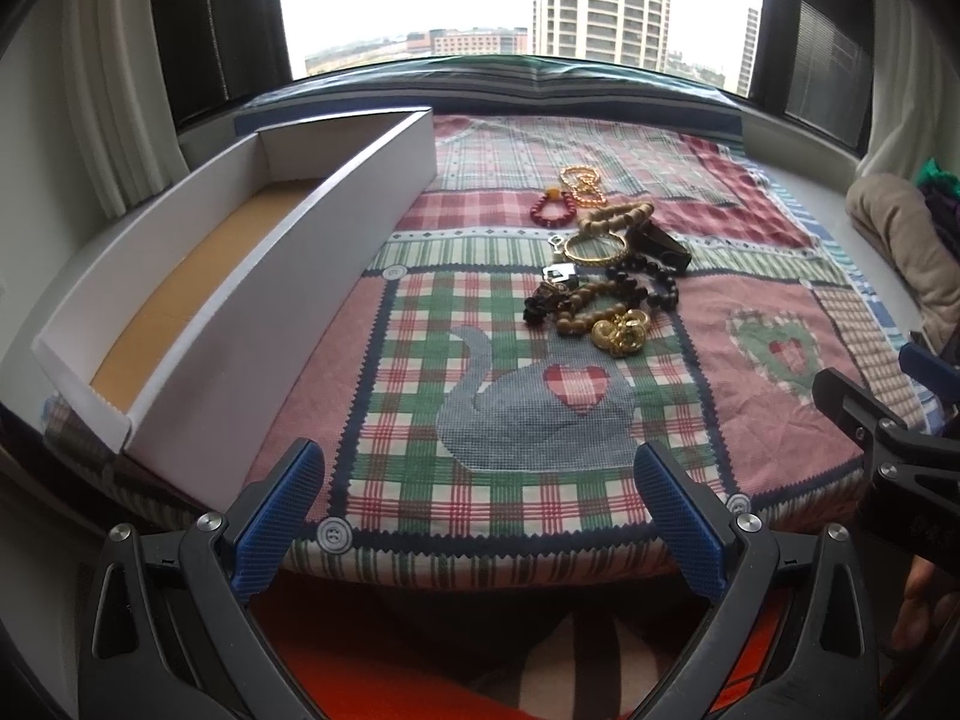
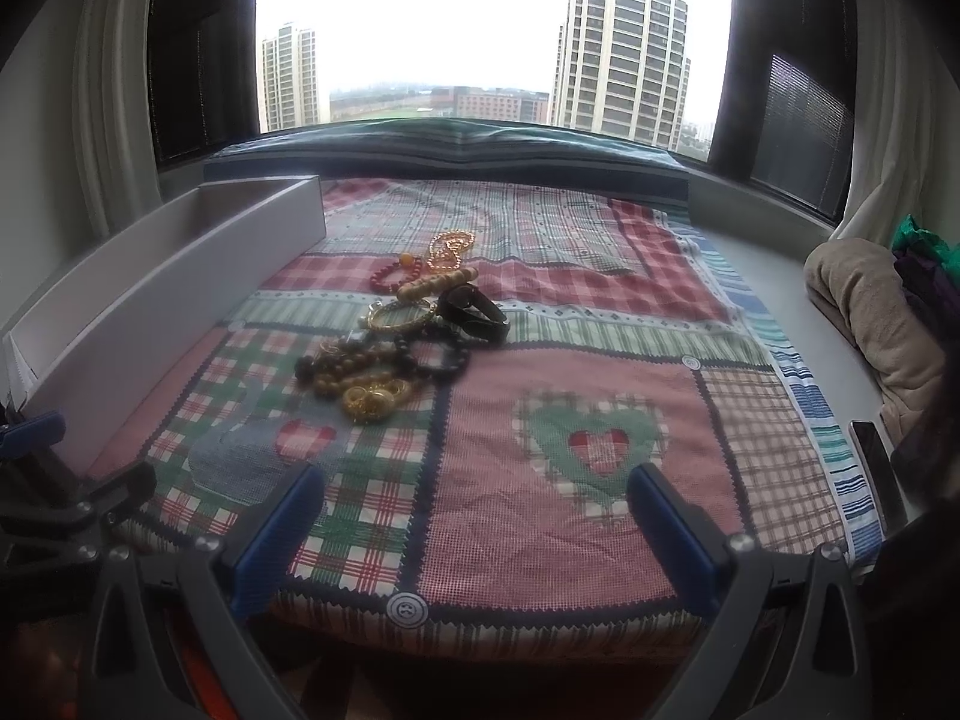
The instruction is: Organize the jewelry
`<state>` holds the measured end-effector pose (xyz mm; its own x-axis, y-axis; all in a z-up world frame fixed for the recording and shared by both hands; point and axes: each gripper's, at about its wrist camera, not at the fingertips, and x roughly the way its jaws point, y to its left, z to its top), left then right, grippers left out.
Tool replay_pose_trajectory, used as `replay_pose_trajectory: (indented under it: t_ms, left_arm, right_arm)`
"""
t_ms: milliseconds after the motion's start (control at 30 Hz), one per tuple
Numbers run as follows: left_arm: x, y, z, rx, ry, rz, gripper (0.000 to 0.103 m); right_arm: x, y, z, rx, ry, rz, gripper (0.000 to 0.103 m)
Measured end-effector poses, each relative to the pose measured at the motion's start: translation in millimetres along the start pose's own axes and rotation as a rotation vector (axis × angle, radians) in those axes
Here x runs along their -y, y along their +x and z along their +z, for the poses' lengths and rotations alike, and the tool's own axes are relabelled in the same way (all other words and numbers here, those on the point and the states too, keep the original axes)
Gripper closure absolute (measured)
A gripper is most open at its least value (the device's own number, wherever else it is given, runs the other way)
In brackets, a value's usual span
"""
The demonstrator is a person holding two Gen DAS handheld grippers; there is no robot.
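Nothing sorted yet: jewelry (image 1: 606, 270) heaped on quilt (image 1: 528, 420); box (image 1: 240, 276) seen empty. Left gripper (image 1: 480, 501), right gripper (image 2: 477, 519) held wide, nothing gripped.

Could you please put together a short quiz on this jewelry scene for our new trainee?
1. True or false: the white box already holds jewelry.
2. Which piece lies nearest the camera: A red bead bracelet, B gold chain, C black band?
3. How do the jaws of the left hand-held gripper and right hand-held gripper stand?

Key: 1 false, its visible brown floor is bare; 2 B; 3 both open, holding nothing.
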<state>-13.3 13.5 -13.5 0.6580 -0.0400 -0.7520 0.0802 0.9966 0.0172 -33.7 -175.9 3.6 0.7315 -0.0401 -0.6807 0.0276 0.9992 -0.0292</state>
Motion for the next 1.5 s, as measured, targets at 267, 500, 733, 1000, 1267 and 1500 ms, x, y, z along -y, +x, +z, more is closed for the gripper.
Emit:
replay_pose_trajectory:
  t_ms: [267,500,733,1000,1267,1500]
  left_arm:
    - [0.1,6.9,-1.0,-0.025,-0.002,-0.008,0.0]
    - [2.0,9.5,-0.4,-0.032,0.004,-0.006,0.0]
    - [3.5,14.1,-0.5,-0.047,0.004,-0.007,0.0]
    - [4.9,15.3,-1.2,-0.057,0.007,-0.011,0.0]
    - [0.9,16.5,-1.8,-0.063,-0.01,-0.022,0.0]
    - [1.9,20.4,-0.6,-0.072,0.001,-0.022,0.0]
  right_arm:
    - [1.8,5.3,-1.2,-0.025,0.007,-0.021,0.0]
    - [1.9,7.7,-0.3,-0.024,0.007,-0.015,0.0]
    - [0.9,9.8,-1.8,-0.032,0.006,-0.015,0.0]
    - [2.2,9.9,-1.7,-0.033,0.011,-0.017,0.0]
    - [3.3,8.4,-3.1,-0.031,0.012,-0.006,0.0]
    - [-3.4,9.1,-1.9,-0.028,-0.01,0.037,0.0]
